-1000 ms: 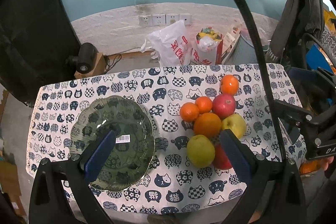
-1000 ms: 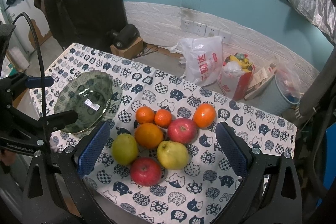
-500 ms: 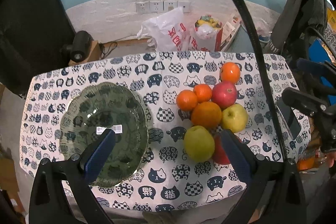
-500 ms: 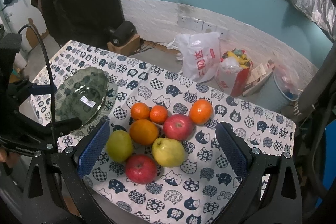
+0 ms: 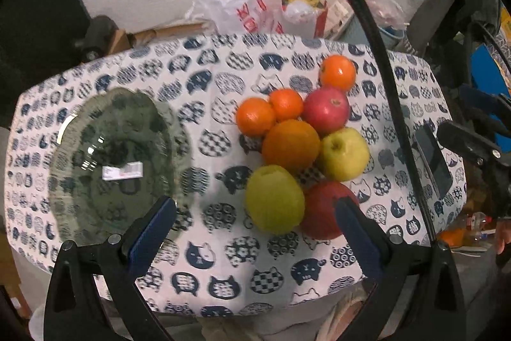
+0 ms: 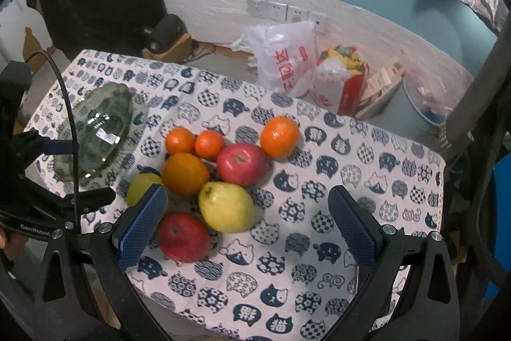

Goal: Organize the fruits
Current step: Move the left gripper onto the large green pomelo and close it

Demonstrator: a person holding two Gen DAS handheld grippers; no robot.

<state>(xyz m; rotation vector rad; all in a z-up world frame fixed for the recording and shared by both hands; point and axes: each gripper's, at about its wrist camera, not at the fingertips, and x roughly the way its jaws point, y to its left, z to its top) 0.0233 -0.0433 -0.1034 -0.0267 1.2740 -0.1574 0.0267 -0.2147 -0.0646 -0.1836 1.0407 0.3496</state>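
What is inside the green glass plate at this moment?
The green glass plate holds no fruit; only a white sticker shows, and the cat-print cloth through the glass. Its near rim is hidden behind the left tool.

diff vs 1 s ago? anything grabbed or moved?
Nothing grabbed. Both cameras have closed in: the fruit pile looks bigger, and the left gripper and right gripper have come nearer to it, both open and empty. The seven fruits, led by the front red apple, and the empty glass plate haven't moved.
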